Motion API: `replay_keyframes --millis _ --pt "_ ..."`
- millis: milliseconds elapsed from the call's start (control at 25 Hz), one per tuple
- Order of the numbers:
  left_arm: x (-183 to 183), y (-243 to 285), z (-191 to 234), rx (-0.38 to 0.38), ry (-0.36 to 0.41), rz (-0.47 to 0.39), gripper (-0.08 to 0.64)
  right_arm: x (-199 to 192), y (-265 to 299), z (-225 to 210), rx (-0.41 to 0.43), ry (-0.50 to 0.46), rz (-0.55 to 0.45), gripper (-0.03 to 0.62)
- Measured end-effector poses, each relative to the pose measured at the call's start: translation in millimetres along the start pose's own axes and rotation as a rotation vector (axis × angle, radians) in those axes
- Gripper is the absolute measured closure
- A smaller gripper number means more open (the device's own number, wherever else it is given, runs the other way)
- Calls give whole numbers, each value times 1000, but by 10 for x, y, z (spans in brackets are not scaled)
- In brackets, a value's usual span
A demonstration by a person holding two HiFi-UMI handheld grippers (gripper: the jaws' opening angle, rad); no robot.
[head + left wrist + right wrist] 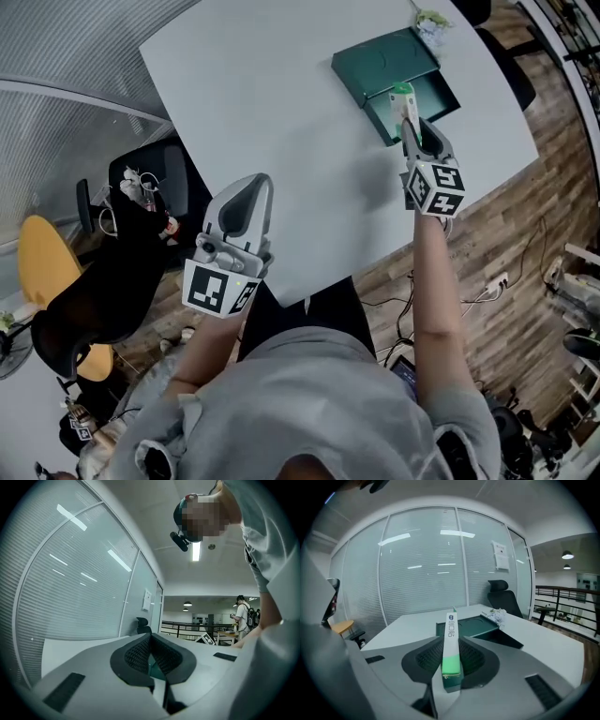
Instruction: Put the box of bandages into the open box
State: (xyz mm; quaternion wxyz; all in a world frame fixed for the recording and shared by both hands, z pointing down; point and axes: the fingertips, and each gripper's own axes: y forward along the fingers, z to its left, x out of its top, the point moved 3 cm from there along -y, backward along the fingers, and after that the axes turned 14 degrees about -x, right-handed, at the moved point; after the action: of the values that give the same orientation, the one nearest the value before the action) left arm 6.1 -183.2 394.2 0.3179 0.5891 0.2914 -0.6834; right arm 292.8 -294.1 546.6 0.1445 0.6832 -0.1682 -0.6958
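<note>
Carrying step, by the look of it: the right gripper was clamped on the bandage box, over the open box's near side. Next it would need lowering inside, then release. The left gripper, jaws together and empty, hung well away from the open box.

Box of bandages: slim white-and-green carton, clamped edge-on between the jaws of my right gripper, poised at the near edge of the open box, dark green, lying open.
</note>
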Motion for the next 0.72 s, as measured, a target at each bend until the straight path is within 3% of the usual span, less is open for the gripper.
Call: replay_keyframes --millis 480,720 --pt "-141 -30 28 56 -5 71 541 -482 562 -201 -136 -1 134 479" --pt "-114 -75 77 65 -13 66 541 -529 601 -122 -111 -23 164 461"
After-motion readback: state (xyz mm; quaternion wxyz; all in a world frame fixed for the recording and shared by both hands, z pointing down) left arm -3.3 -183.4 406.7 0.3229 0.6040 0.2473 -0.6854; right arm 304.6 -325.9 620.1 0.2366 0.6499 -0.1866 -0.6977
